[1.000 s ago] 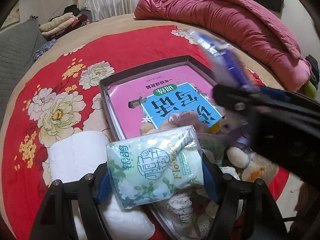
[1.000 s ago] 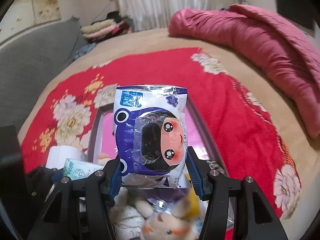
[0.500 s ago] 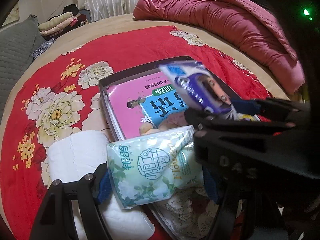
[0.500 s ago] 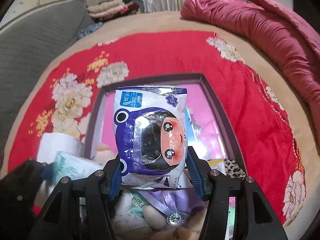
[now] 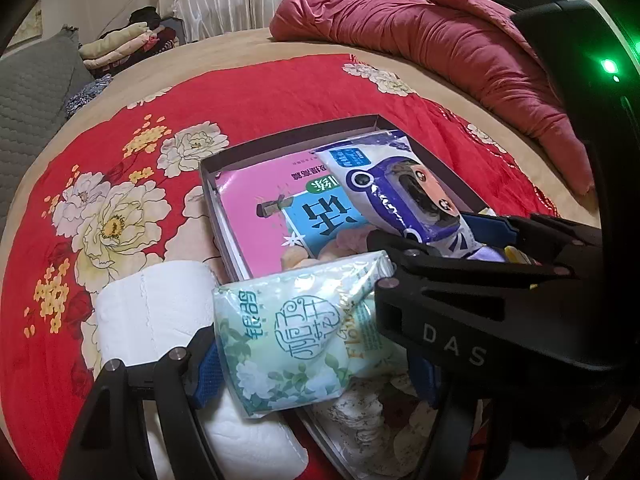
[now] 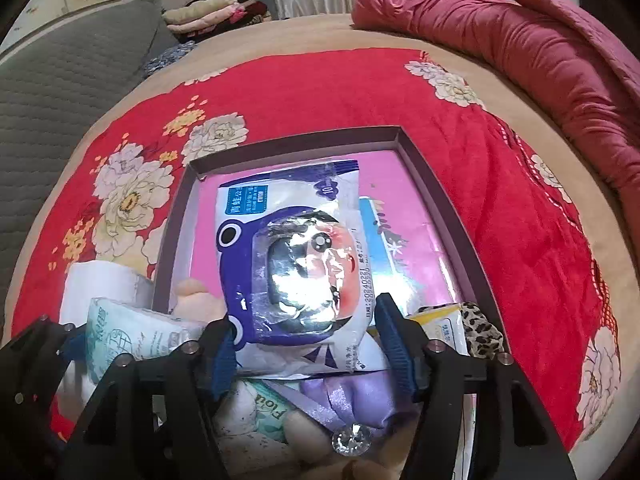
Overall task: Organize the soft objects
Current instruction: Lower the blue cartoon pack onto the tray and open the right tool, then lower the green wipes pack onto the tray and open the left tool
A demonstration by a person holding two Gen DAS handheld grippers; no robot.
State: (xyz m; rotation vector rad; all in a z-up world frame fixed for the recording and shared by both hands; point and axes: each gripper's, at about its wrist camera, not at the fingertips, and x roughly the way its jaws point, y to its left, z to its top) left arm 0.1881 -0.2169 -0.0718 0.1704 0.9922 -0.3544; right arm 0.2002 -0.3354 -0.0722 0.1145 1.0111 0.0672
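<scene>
The blue-and-white wipes pack point(image 6: 296, 268) has come down from mid-air into the dark shallow box point(image 6: 436, 184) and now lies over the pink book point(image 6: 404, 216) inside, so this one looks about delivered. The right tongs point(image 6: 308, 344) are opening around its near end, pads drawing off the sides, pitched steeply down. To the left, the left tongs point(image 5: 316, 356) stay wide but clamped on the green tissue pack point(image 5: 292, 328), hovering near the white paper roll point(image 5: 160, 304) on the bed
</scene>
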